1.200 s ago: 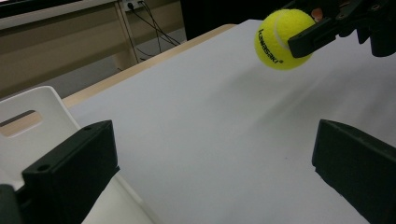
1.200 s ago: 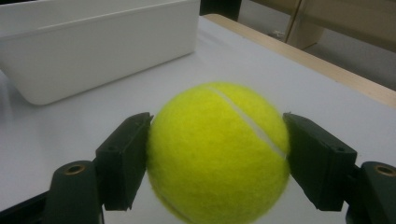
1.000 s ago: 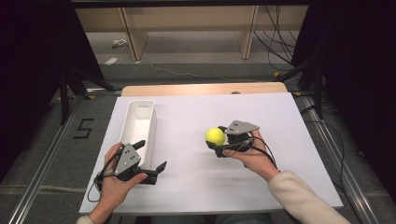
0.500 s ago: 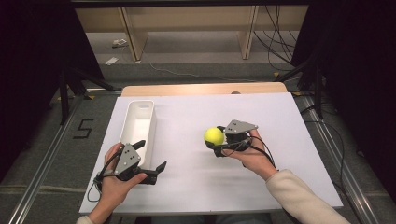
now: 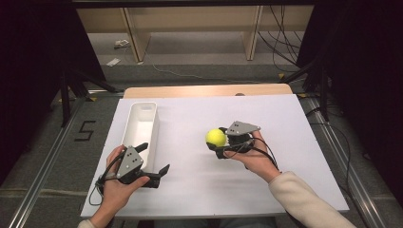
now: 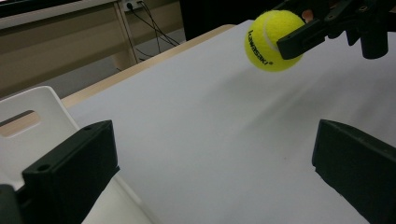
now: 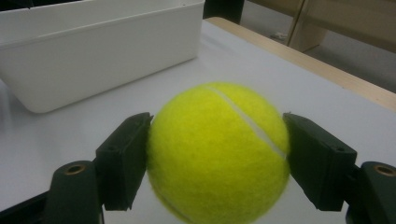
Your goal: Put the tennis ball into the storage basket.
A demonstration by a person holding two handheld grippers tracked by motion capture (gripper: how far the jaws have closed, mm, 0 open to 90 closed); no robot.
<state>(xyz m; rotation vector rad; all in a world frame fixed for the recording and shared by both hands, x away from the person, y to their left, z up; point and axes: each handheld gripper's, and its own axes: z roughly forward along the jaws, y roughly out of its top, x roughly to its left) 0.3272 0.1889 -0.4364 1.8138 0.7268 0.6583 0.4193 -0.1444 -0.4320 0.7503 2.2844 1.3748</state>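
Observation:
A yellow tennis ball [image 5: 215, 137] hangs a little above the white table [image 5: 285, 118], held by my right gripper [image 5: 217, 141], which is shut on it. In the right gripper view both black jaws press the ball [image 7: 218, 149] from either side. The left gripper view catches the same ball [image 6: 269, 40] at upper right, clamped in the other gripper. My left gripper [image 5: 153, 159] rests open near the table's front left, beside the near end of a long white bin [image 5: 139, 128]. Nothing lies between its jaws.
The white bin [image 7: 93, 51] runs lengthwise along the table's left side and looks empty. A wooden strip [image 5: 204, 90] borders the far edge. Black cables trail from both grippers. Wooden furniture legs and floor cables lie beyond the table.
My right gripper has carried the ball slightly left toward the bin. The left gripper has stayed put.

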